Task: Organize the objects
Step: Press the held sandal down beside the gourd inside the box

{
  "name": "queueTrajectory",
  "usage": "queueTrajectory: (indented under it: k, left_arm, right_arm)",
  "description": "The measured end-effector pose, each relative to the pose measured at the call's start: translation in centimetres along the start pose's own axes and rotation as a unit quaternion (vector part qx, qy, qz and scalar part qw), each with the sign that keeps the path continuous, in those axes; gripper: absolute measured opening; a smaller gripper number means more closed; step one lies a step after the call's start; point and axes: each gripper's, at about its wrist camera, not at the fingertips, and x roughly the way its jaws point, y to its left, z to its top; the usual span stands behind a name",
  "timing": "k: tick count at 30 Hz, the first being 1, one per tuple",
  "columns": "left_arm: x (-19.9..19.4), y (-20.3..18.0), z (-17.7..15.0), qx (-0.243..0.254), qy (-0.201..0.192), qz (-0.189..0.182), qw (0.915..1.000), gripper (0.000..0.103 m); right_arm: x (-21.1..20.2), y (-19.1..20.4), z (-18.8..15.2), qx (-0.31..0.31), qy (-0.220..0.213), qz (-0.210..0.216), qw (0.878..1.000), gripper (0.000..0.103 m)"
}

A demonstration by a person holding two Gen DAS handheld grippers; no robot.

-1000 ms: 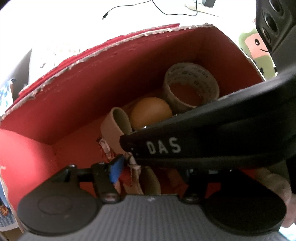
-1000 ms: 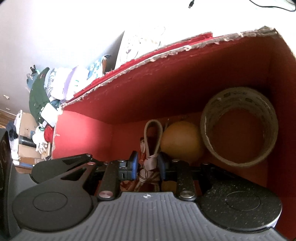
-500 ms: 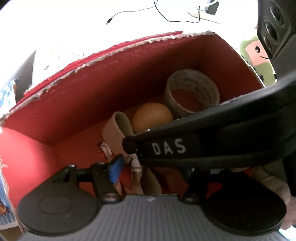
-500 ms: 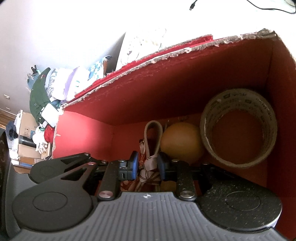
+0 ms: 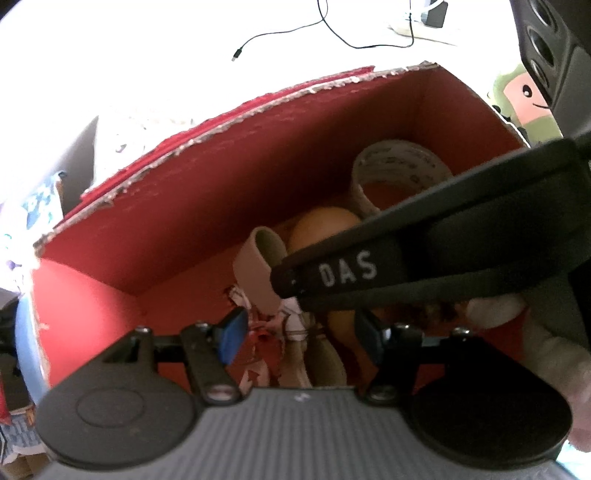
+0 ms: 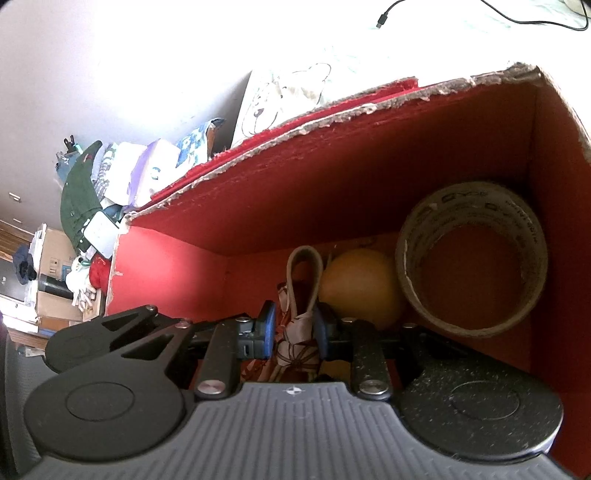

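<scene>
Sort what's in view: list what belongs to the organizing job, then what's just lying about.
Job:
red box
strap bundle, clamped in the right gripper
orange ball
tape roll
left gripper, open over the box

Lying about:
green cap
cable
cartoon plush
cardboard carton

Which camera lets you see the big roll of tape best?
The right wrist view: the tape roll shows whole, leaning in the red box corner. In the left wrist view, the right hand-held gripper's black body hides its lower half.
</scene>
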Motion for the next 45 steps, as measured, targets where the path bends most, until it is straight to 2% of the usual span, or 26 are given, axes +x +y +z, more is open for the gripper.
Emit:
queueTrajectory:
  k: [6,7,12,14,22,33,45]
  left_arm:
    - [-0.6,0.3,-0.5,-0.008,-0.006,0.007,0.9999,0.067]
    - [0.7,-0.9,-0.2,-0.009,-0.007,0.01,0.9999,0.067]
    - [0.3,-0.3,-0.7,-0.018,-0.01,0.023,0.9995,0.067]
    - [2.0,-1.0,0.2,-0.023,-0.01,0.025,0.9994,0.067]
    - [2.1,-0.5,-0.1,-0.036,-0.01,0.037,0.9986,0.07]
    - [1.8,-0.5,-0.2,-0.054,-0.004,0.057,0.9969,0.07]
    - [0.0,-0.6,-0.8,-0.067,-0.026,0.082,0.994,0.07]
  right_arm:
    - [0.1,0.3,-0.1,-0.008,-0.009,0.002,1.0,0.026]
    - [0.1,0.3,0.0,-0.008,-0.009,0.002,1.0,0.026]
    - [0.1,0.4,0.0,-0.019,-0.008,0.002,1.0,0.026]
    - [0.1,0.5,0.0,-0.024,-0.007,0.002,1.0,0.026]
    - [0.5,0.8,0.1,-0.029,0.0,-0.005,1.0,0.026]
    - [0.8,1.7,-0.1,-0.036,-0.005,-0.016,0.999,0.026]
    - [0.6,2.1,-0.4,-0.045,-0.015,-0.025,0.999,0.026]
